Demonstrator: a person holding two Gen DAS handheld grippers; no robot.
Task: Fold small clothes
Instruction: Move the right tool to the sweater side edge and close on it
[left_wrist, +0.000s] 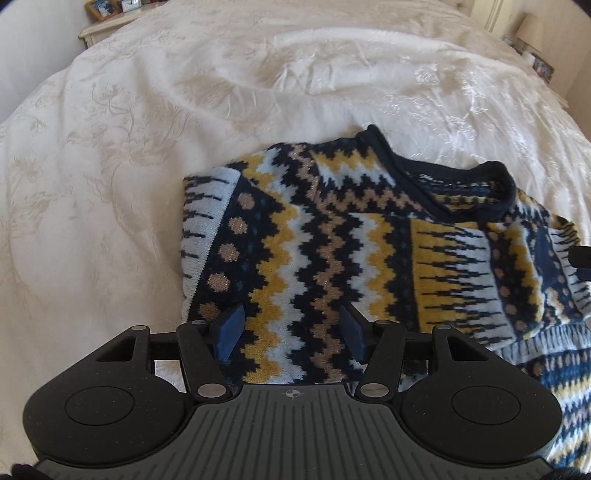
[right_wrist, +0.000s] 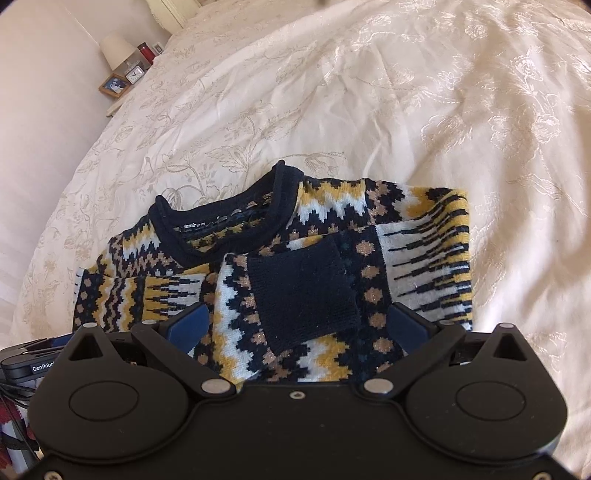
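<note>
A small knitted sweater (left_wrist: 332, 240) in navy, yellow, white and tan zigzags lies on the bed, its navy collar (left_wrist: 461, 173) at the far side. My left gripper (left_wrist: 291, 332) is open, its blue pads straddling the near left part of the sweater, low over the knit. In the right wrist view the same sweater (right_wrist: 417, 240) has both sleeves folded over the chest, a navy cuff (right_wrist: 299, 291) lying on top. My right gripper (right_wrist: 299, 328) is open and wide, one pad on each side of that cuff. Whether the pads touch the fabric I cannot tell.
A cream floral bedspread (left_wrist: 184, 129) covers the bed all around the sweater. A bedside table (right_wrist: 122, 85) with a lamp, clock and framed picture stands at the far left. The other gripper's black body (right_wrist: 33, 362) shows at the lower left edge.
</note>
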